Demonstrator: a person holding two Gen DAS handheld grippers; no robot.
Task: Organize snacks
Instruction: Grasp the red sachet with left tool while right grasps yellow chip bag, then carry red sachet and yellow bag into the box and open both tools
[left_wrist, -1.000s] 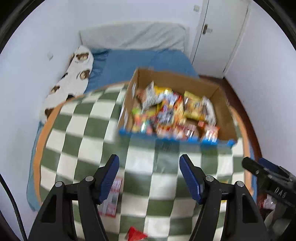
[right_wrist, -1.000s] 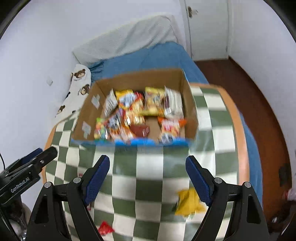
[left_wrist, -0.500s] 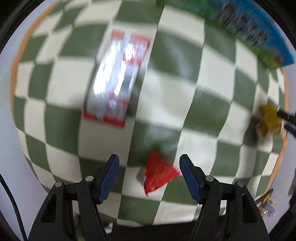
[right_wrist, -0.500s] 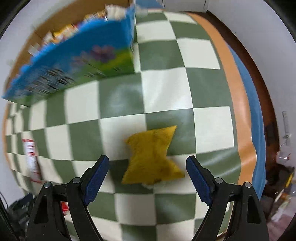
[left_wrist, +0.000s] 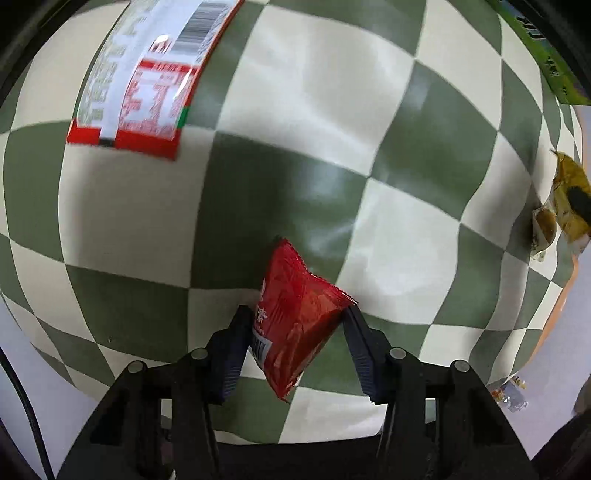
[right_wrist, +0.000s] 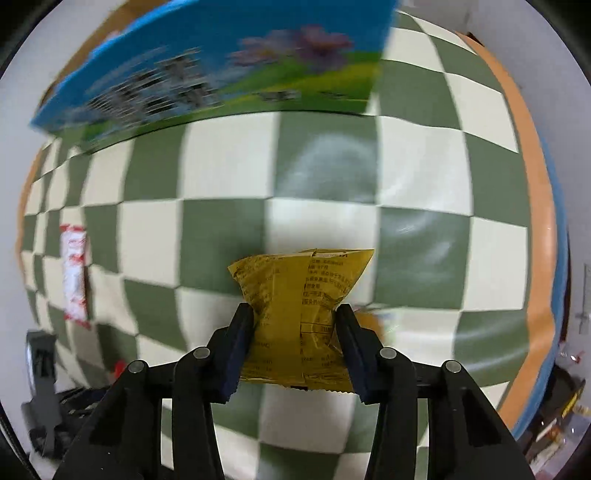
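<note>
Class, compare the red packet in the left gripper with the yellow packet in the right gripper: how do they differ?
The red packet sits tilted, one corner pointing forward; the yellow packet sits squarer. The red one is glossy red, the yellow one matte with dark print. Shared: each is pinched between a gripper's fingers, left gripper, right gripper.

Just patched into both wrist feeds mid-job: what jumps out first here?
Each gripper is shut on a snack: the left gripper pinches a red packet, and the right gripper squeezes a yellow packet. Both sit above the green-and-cream checkered tablecloth. Next, the blue printed box fills the top of the right view, and a red-and-white packet lies flat at the left view's upper left.
</note>
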